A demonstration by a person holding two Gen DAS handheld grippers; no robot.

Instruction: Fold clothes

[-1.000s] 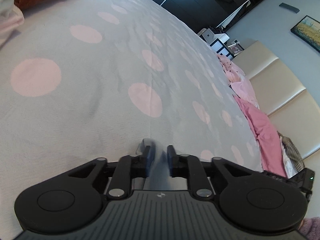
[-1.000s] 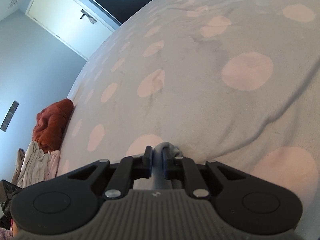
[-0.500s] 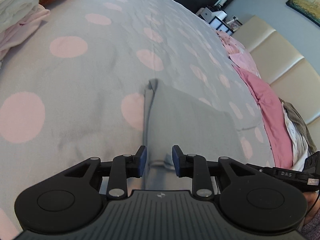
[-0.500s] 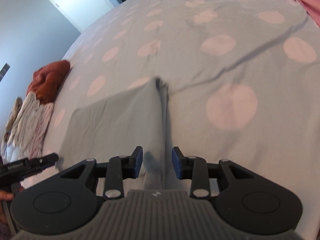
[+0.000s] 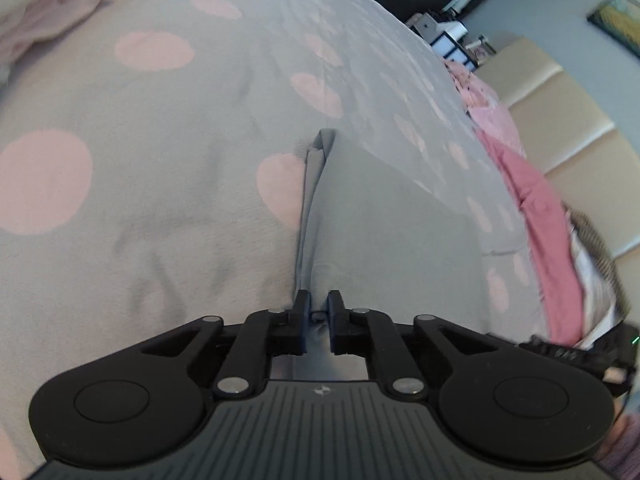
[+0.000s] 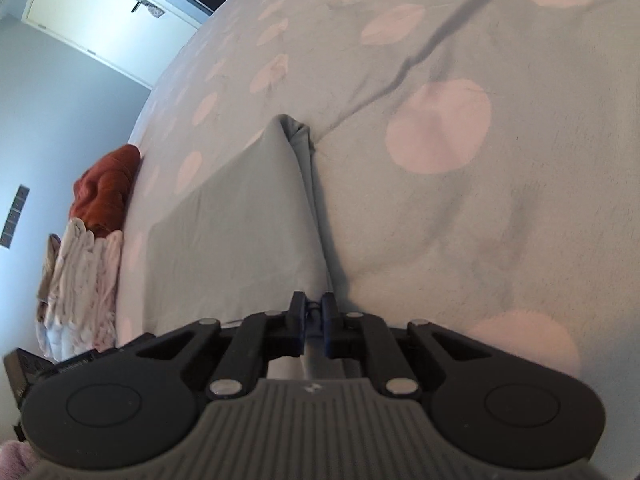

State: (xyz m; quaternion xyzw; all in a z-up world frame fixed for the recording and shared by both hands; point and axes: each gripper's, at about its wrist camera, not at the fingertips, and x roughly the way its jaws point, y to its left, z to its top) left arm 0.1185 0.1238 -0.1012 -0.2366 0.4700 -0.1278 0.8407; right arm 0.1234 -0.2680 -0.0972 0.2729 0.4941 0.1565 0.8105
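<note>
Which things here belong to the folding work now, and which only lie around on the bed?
In the job:
- grey garment, folded flat on the dotted bedspread
- left gripper, shut on its near edge
- right gripper, shut on its near edge

Lying about:
- rust-red cloth
- pale stacked clothes
- pink fabric

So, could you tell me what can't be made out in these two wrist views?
- Grey garment: near edge hidden behind left gripper and right gripper.
- Folded pile, left view: blurred, cropped.
- Framed picture, left view: blurred, cut off.
</note>
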